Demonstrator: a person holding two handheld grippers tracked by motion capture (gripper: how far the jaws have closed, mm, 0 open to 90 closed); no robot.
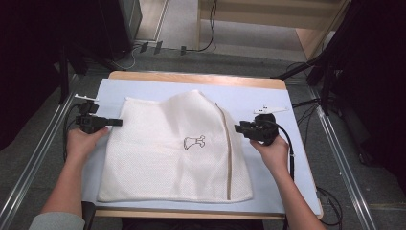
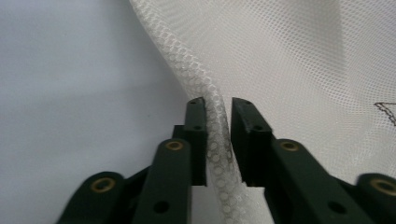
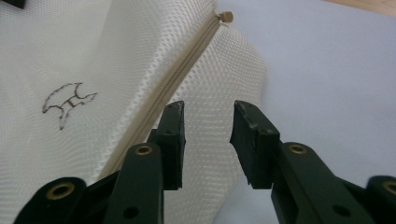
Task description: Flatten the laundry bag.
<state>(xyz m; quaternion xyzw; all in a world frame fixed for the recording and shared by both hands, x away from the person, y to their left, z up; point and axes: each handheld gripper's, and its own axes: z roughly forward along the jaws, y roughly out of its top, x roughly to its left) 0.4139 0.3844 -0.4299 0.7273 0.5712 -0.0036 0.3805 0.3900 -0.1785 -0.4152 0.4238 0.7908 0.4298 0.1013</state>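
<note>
A white mesh laundry bag [image 1: 177,148] lies flat on the pale blue mat [image 1: 268,96], with a small black emblem [image 1: 194,142] at its middle and a beige zipper [image 1: 229,153] down its right side. At the bag's left edge is my left gripper [image 1: 117,122]; its jaws stand slightly apart with the mesh hem [image 2: 217,140] running loosely between them. My right gripper [image 1: 237,128] is at the bag's right edge. In the right gripper view its jaws [image 3: 208,109] stand wide open over the mesh [image 3: 93,56] beside the zipper [image 3: 177,79], gripping nothing. The zipper pull [image 3: 227,16] sits at the far end.
The mat covers a wooden table [image 1: 191,76] with bare blue margins left and right of the bag. Metal rails [image 1: 335,143] run along both sides on the floor. Cables [image 1: 201,48] and dark stands [image 1: 330,62] lie beyond the far edge.
</note>
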